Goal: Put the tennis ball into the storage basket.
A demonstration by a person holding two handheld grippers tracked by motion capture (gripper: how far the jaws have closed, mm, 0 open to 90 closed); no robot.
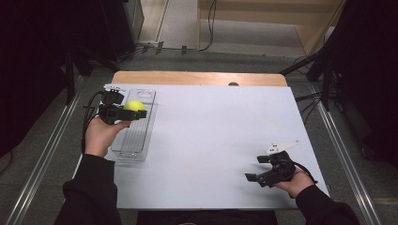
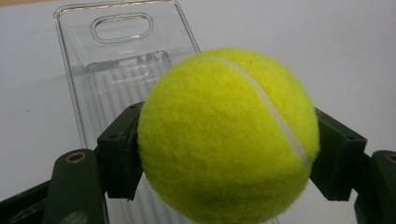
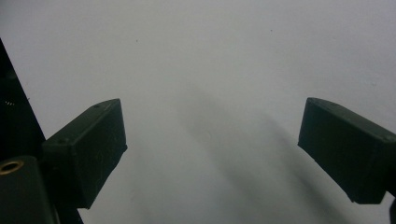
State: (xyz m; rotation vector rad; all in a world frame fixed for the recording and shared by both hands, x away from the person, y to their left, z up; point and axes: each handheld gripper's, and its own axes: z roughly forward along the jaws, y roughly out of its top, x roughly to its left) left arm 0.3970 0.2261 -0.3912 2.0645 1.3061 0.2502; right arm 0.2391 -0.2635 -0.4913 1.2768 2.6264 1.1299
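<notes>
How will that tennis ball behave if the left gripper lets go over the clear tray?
The tennis ball is round, so it would probably roll once released; the clear plastic tray has a ribbed floor and raised walls that may check it. Its fuzzy felt likely grips well against the left gripper pads. It probably bounces a little if dropped.

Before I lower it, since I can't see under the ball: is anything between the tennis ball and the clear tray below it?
Nothing visible. The left gripper is shut on the tennis ball, which hangs over the clear tray. The ribbed tray floor that shows holds nothing; the part right under the ball is hidden.
</notes>
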